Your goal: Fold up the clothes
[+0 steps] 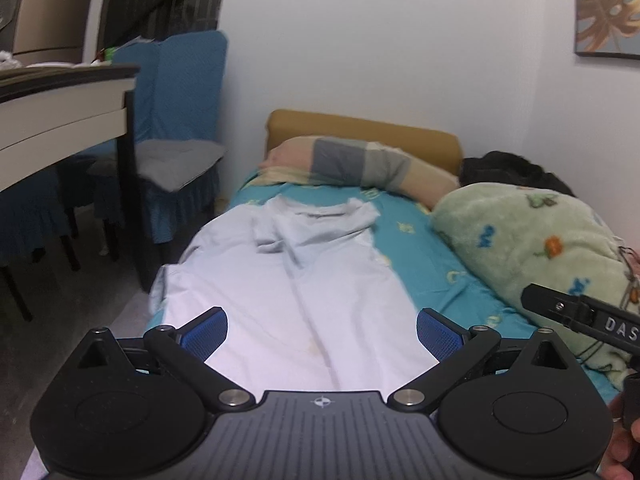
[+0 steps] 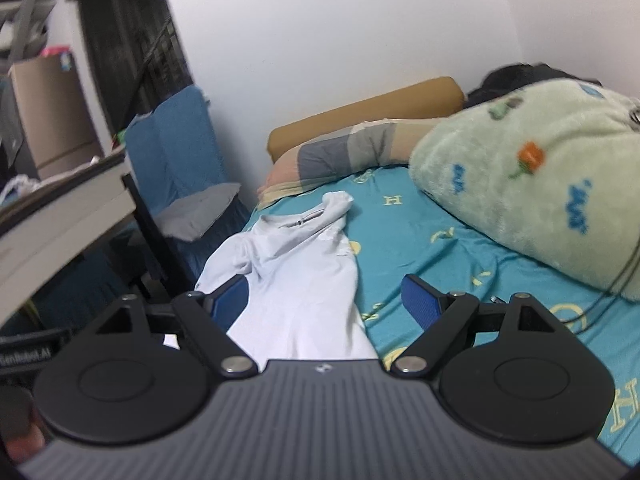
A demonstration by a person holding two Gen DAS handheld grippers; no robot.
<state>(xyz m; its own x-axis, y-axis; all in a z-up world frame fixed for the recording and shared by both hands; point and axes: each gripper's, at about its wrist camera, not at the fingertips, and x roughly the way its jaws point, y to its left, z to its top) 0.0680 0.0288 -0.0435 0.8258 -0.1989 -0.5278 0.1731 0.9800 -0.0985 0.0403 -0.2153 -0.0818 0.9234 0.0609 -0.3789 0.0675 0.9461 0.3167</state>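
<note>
Two blue pads (image 1: 206,332) of the left tool (image 1: 322,330) stand wide apart over the near end of one pale blue shirt (image 1: 288,280), nothing pinched between them. That shirt lies lengthwise along the bed's left edge, collar toward the headboard (image 1: 360,128), one sleeve crumpled across its chest, its left side spilling over the edge. The right tool (image 2: 326,300) hangs beside it, likewise spread wide and empty, above the shirt's right edge and the bare turquoise sheet (image 2: 440,248). One green fleece blanket (image 1: 532,236) is heaped along the bed's right edge. One striped pillow (image 1: 360,164) lies against the tan headboard, with something dark behind the blanket. Left of the bed stand two blue-covered chairs (image 1: 180,92), one carrying a grey cushion (image 1: 176,160), at a pale surface (image 1: 60,116). White walls; one leaf picture (image 1: 606,8) hangs upper right.
</note>
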